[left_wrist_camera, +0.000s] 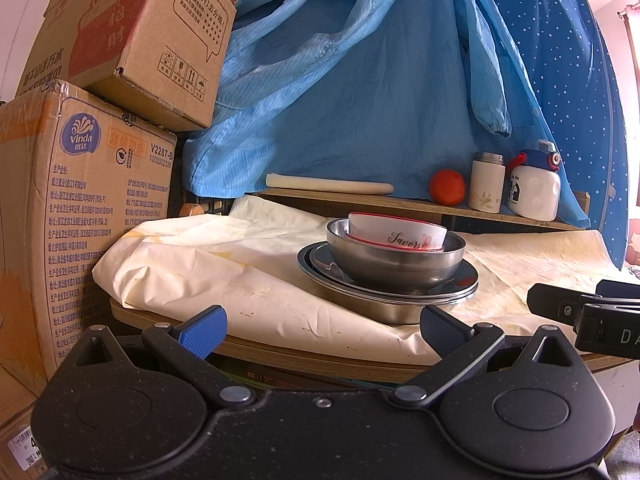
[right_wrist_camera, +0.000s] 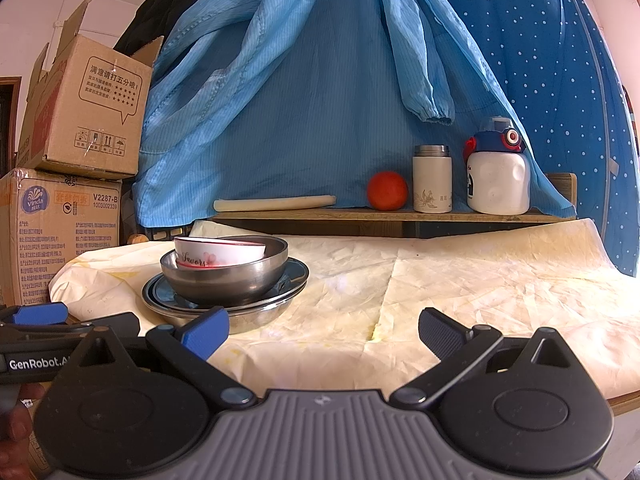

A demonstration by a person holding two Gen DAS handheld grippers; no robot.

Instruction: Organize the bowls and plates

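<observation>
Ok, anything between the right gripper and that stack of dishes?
No. In the right wrist view only bare wrinkled table cover separates the open right gripper from the stack.

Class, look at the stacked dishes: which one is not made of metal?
The white bowl with the red rim and "Savors" lettering, nested on top inside the steel bowl. The bowl and plates beneath it are all shiny metal.

Clutter around a counter [right_wrist_camera: 480, 360] draped in creased cream paper

On the far wooden shelf [right_wrist_camera: 360, 216] lie a pale rolled stick [right_wrist_camera: 274, 203], a round orange fruit [right_wrist_camera: 387, 190], a cream steel-capped flask [right_wrist_camera: 432, 179] and a white bottle with a blue-and-red lid [right_wrist_camera: 497, 172]. Light blue garments [right_wrist_camera: 300, 100] hang behind; two stacked cardboard boxes [left_wrist_camera: 80, 184] stand far left.
</observation>
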